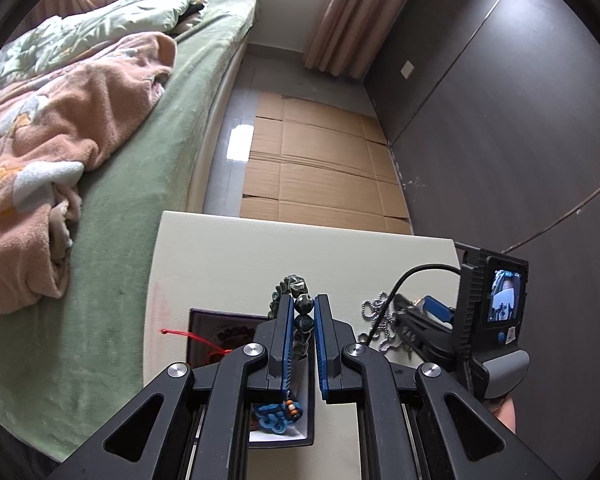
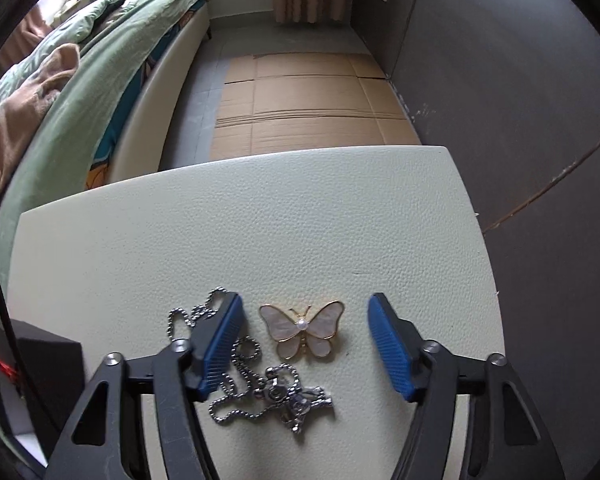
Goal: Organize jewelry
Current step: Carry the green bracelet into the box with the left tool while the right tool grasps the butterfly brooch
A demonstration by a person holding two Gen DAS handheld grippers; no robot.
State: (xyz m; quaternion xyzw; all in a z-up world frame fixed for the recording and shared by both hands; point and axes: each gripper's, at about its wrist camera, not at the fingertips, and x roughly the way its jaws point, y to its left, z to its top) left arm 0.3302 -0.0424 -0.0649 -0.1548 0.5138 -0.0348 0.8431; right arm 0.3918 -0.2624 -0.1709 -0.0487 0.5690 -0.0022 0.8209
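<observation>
A dark beaded bracelet (image 1: 303, 312) is clamped between the pads of the left gripper (image 1: 303, 320), carried above the black jewelry box (image 1: 204, 328) just below its fingers. The right gripper (image 2: 306, 344) is spread, gripping nothing, around the butterfly brooch (image 2: 302, 330) (chain necklace (image 2: 260, 392) just behind). Next, 1 squeeze on the brooch seems due.

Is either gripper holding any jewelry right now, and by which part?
Left gripper pinches the dark beaded bracelet by its beads. Right gripper is open around the butterfly brooch, holding nothing.
</observation>
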